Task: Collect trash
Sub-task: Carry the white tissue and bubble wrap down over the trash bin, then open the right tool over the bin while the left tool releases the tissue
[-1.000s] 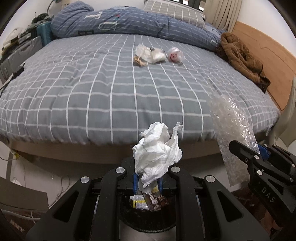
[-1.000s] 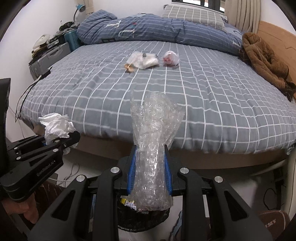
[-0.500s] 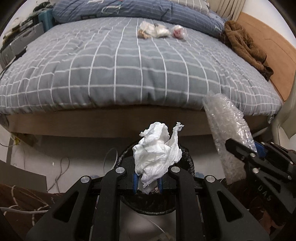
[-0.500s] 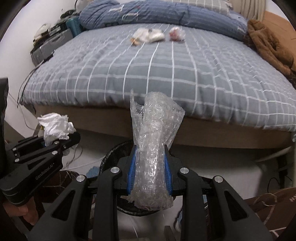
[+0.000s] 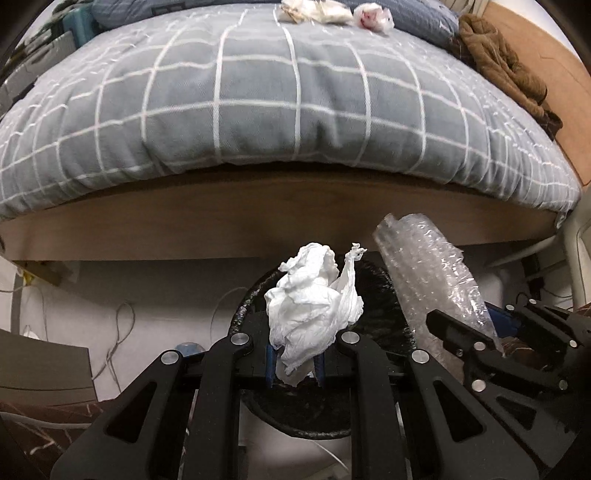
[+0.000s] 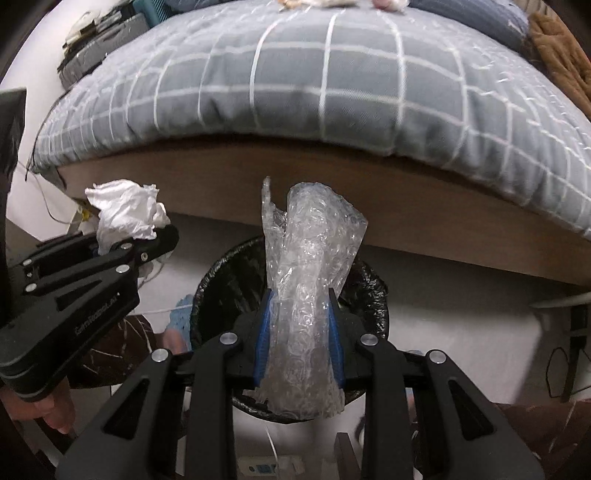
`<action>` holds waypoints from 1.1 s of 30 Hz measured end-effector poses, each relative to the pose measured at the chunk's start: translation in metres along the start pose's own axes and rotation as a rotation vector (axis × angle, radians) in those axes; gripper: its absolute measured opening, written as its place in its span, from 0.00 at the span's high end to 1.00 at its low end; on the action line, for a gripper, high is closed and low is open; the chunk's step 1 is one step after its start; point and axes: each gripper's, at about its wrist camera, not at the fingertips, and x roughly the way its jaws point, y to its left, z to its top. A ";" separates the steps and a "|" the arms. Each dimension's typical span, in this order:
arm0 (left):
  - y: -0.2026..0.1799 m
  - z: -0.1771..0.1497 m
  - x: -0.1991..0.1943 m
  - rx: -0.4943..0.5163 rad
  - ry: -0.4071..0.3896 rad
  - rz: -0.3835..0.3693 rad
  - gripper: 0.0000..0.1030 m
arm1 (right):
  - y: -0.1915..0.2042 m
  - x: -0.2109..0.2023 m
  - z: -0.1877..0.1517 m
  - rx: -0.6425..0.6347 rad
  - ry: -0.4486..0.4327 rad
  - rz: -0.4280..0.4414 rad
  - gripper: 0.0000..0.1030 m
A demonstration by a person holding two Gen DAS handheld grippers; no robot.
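Observation:
My left gripper [image 5: 294, 363] is shut on a crumpled white tissue [image 5: 312, 314] and holds it over the black-lined trash bin [image 5: 373, 280] on the floor. My right gripper [image 6: 298, 343] is shut on a roll of clear bubble wrap [image 6: 306, 295] above the same bin [image 6: 229, 280]. The two grippers are side by side; the bubble wrap [image 5: 432, 280] shows at the right of the left wrist view, the tissue [image 6: 125, 214] at the left of the right wrist view. More trash, white wrappers [image 5: 317, 9] and a pinkish wad [image 5: 373, 16], lies far back on the bed.
The bed with the grey checked duvet [image 5: 295, 103] and its wooden frame [image 5: 258, 221] stands just behind the bin. A brown garment [image 5: 506, 62] lies on the bed's right side. Cables [image 5: 118, 332] run on the floor at left. A suitcase [image 6: 92, 44] stands far left.
Both grippers have dropped from bed height toward the floor and moved forward; the bin now lies right under the tissue and bubble wrap. Both grips are unchanged.

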 end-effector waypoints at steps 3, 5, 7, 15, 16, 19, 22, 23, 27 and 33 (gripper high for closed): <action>0.003 -0.002 0.003 0.011 -0.001 0.014 0.86 | 0.003 0.011 0.000 0.002 0.024 0.005 0.75; 0.006 -0.003 0.003 0.006 -0.001 0.012 0.86 | 0.004 0.015 0.001 0.003 0.029 0.012 0.75; 0.012 -0.004 0.004 -0.002 0.003 0.018 0.86 | 0.006 0.017 0.003 -0.006 0.030 0.017 0.74; 0.036 -0.006 0.007 -0.051 0.024 0.039 0.86 | 0.008 0.028 0.005 0.007 0.021 0.003 0.56; 0.037 -0.006 0.006 -0.056 0.024 0.039 0.86 | 0.008 0.028 0.005 0.007 0.017 -0.001 0.53; 0.041 -0.004 0.005 -0.071 0.021 0.037 0.86 | 0.007 0.024 0.007 0.014 0.001 -0.008 0.42; 0.043 -0.003 0.006 -0.075 0.025 0.030 0.86 | 0.004 0.021 0.008 0.015 -0.001 -0.015 0.36; 0.046 -0.003 0.008 -0.075 0.026 0.025 0.86 | 0.001 0.022 0.008 0.011 0.000 -0.024 0.34; 0.037 -0.003 0.007 -0.065 0.024 0.012 0.86 | -0.009 0.019 0.007 0.021 -0.015 -0.062 0.22; 0.024 -0.001 0.011 -0.037 0.030 -0.010 0.86 | -0.032 0.003 0.008 0.065 -0.068 -0.120 0.09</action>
